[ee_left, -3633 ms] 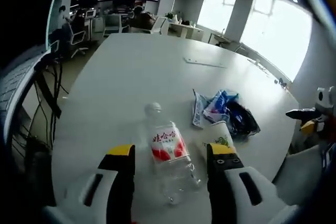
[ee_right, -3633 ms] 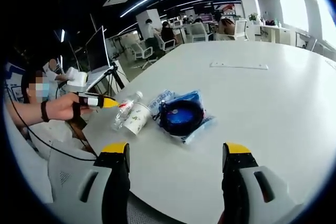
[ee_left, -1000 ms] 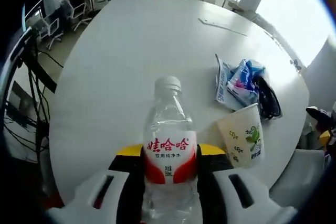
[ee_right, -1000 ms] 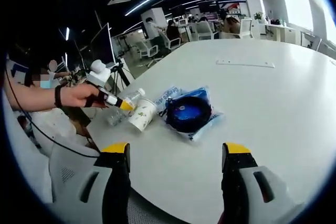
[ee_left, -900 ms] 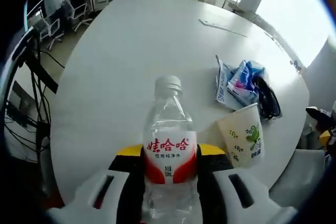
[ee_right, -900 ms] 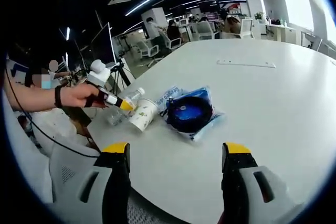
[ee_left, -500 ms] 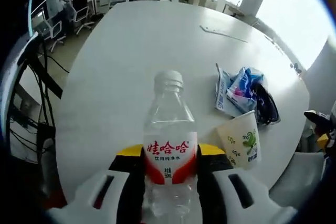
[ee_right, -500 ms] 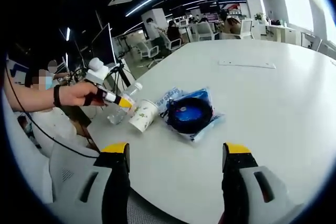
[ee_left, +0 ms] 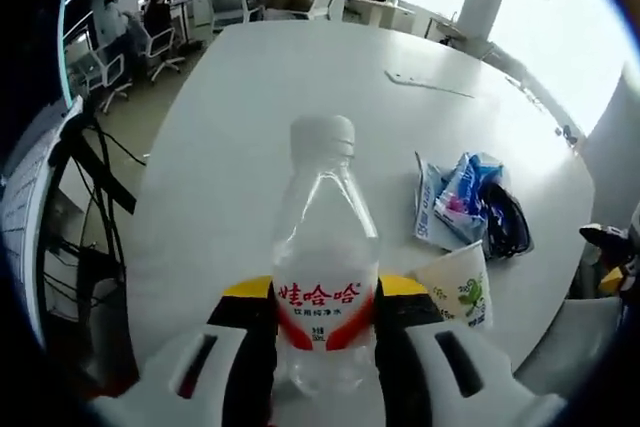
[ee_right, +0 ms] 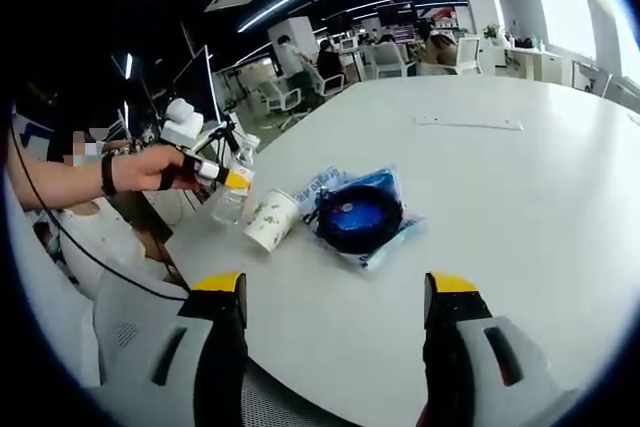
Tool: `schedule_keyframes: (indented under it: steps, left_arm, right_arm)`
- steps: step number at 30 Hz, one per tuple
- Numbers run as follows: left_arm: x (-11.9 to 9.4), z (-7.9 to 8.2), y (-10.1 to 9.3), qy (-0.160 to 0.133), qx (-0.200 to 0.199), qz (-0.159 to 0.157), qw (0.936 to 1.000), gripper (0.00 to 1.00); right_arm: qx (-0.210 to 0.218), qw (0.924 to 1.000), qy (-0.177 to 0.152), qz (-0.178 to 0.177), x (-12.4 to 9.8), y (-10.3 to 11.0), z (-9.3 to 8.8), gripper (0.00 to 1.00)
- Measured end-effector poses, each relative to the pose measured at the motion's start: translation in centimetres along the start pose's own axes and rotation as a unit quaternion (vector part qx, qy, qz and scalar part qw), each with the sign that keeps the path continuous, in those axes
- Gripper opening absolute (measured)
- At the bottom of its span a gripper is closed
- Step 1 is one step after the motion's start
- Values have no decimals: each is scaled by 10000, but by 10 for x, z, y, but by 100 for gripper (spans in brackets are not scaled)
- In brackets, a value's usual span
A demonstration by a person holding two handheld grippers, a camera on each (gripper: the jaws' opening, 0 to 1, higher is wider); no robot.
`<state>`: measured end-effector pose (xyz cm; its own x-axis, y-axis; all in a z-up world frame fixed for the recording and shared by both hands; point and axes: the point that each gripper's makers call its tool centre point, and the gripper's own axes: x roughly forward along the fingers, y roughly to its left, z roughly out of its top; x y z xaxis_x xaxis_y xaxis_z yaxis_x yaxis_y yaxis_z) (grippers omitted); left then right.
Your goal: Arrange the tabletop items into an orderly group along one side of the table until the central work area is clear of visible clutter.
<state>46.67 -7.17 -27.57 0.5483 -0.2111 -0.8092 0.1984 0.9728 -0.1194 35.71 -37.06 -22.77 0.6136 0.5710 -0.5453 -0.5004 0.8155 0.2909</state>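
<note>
Bottle (ee_left: 323,267) of clear plastic, red-labelled and white-capped, is held upright between the closed jaws of the left gripper (ee_left: 322,305), gripped at the label band — a hold that likely suits carrying it to a tidier spot. In the right gripper view it is seen lifted at the near table edge (ee_right: 232,197). Just beside it on the white table (ee_left: 270,107) a paper cup (ee_left: 455,288) lies tipped, and past that a blue wrapper bundle (ee_left: 470,202) with a dark coiled item. The right gripper (ee_right: 334,297) hangs over the table edge, its jaws spread wide and holding nothing — apparently kept free for the cup or wrappers.
</note>
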Motion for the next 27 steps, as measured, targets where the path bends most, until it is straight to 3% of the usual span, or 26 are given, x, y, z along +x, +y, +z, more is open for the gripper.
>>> schedule_keyframes:
  steps: [16, 27]
  left_arm:
    - [-7, 20, 4, -181, 96, 72, 9998, 36]
    - [-9, 15, 6, -261, 148, 181, 9994, 36]
  right_arm:
    - [53, 10000, -67, -40, -1, -3, 4, 72]
    - [72, 9999, -69, -46, -1, -3, 3, 72]
